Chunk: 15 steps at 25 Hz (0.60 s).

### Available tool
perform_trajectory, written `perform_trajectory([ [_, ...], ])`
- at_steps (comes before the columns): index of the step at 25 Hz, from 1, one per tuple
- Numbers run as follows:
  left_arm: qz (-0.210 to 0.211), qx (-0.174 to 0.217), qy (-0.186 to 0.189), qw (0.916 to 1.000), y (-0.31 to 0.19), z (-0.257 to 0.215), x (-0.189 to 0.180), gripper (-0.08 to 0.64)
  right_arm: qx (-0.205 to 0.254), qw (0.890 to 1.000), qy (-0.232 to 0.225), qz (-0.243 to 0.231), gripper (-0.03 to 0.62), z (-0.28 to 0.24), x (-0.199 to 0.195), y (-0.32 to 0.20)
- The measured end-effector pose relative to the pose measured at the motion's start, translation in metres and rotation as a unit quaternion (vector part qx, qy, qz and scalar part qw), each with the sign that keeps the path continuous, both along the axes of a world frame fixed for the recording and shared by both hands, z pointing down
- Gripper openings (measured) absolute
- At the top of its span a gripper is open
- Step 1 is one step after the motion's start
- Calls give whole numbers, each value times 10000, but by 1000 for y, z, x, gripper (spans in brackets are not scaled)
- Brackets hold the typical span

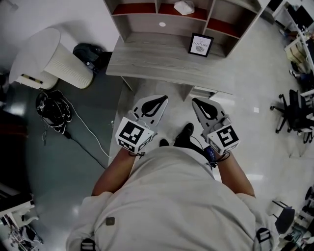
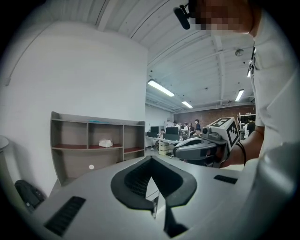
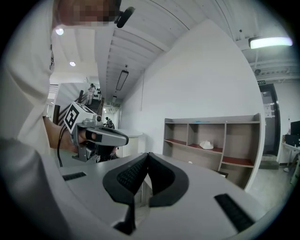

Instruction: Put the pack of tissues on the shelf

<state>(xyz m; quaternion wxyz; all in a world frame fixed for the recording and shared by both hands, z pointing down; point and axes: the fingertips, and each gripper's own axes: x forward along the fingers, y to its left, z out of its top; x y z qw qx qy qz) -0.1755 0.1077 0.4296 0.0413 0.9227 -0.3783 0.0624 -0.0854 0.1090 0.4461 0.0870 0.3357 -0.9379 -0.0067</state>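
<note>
The white pack of tissues (image 1: 184, 7) lies in the middle compartment of the grey shelf (image 1: 142, 22) at the back of the desk; it also shows as a small white lump in the left gripper view (image 2: 105, 143) and the right gripper view (image 3: 206, 145). Both grippers are held close to the person's body, well short of the desk and pointing at it. My left gripper (image 1: 159, 100) is shut with nothing between its jaws. My right gripper (image 1: 198, 103) is likewise shut and empty. Each gripper shows in the other's view, the right gripper (image 2: 180, 150) and the left gripper (image 3: 124, 138).
A framed picture (image 1: 201, 45) stands on the wooden desk (image 1: 147, 61) under the shelf. A white round bin (image 1: 49, 59) and a black object (image 1: 88, 51) sit to the left, with a tangle of black cables (image 1: 51, 110) on the floor. Office chairs (image 1: 294, 112) stand at the right.
</note>
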Motion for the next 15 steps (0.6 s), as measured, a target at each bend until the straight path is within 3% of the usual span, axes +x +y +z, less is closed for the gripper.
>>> perform_trajectory([
  [4, 109, 24, 127, 9999, 19, -2, -7, 15, -20, 10000, 29, -6, 20, -1, -3, 16],
  [9, 137, 193, -110, 9997, 31, 6, -11, 15, -20, 9999, 105, 18, 20, 0, -5, 26],
  [15, 133, 219, 61, 9997, 34, 0, -9, 15, 18, 9999, 105, -15, 20, -4, -5, 34],
])
